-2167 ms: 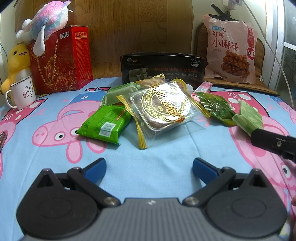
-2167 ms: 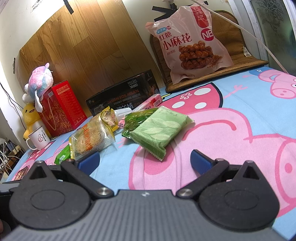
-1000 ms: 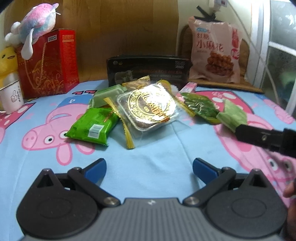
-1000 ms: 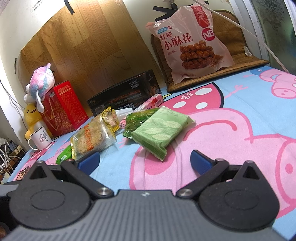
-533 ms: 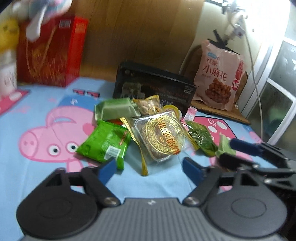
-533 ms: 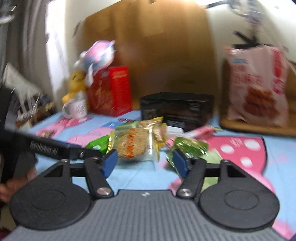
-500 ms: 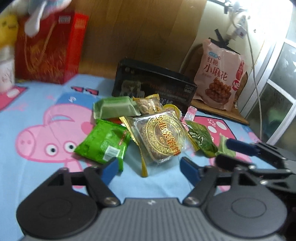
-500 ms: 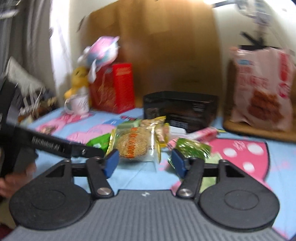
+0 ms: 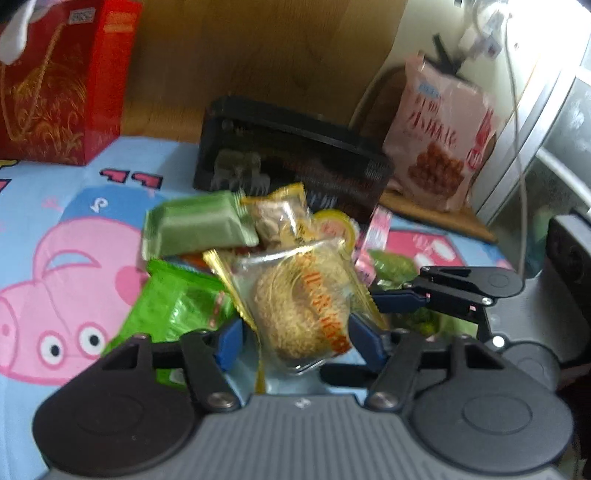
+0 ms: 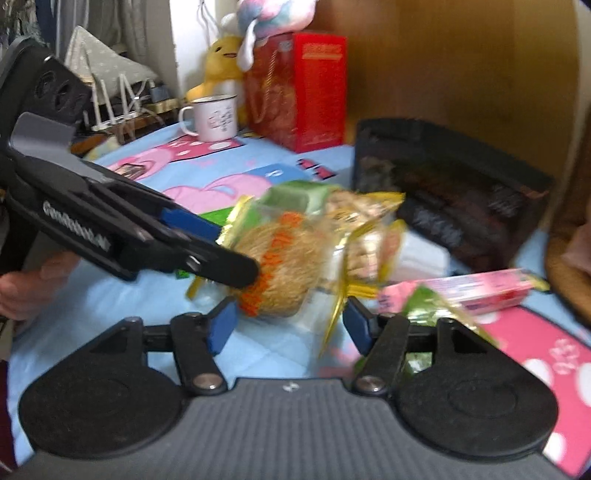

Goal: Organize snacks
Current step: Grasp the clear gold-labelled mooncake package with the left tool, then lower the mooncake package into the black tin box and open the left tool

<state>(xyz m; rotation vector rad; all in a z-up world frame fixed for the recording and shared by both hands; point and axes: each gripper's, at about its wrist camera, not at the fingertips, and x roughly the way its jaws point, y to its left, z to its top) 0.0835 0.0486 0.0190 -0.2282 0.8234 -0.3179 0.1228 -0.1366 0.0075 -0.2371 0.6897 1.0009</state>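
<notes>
**Both tools at the mooncake packet**

Now we take the left wrist view first. Our left tool (image 9: 295, 341) has its two blue fingers spread wide on either side of the clear mooncake packet (image 9: 301, 302), without pressing it. The packet tops a pile of snacks on the pig-print bed cover (image 9: 74, 229). Beside it we count one bright green packet (image 9: 177, 306) at the left and one pale green packet (image 9: 195, 225) behind that, plus one small yellow-edged packet (image 9: 280, 218) behind the mooncake. Only this view shows the big pink bag of twists (image 9: 439, 147) leaning at the back right. Our right tool (image 9: 397, 300) comes in from the right, seen from the side, its fingertips close to the mooncake packet's edge. One black box (image 9: 291, 166) and one red box (image 9: 59, 81) stand behind.

From the right wrist view, the right tool (image 10: 288, 326) is also spread wide, the mooncake packet (image 10: 280, 266) just ahead between its fingers, untouched as far as we can tell. The left tool (image 10: 207, 240) reaches in from the left. Only here do we see one white mug (image 10: 214, 118), one yellow duck toy (image 10: 218, 62), one pastel plush (image 10: 273, 14) on the red box (image 10: 299, 88), and one long pink packet (image 10: 480, 291) at the right. The frame is blurred, so print is unreadable.
</notes>
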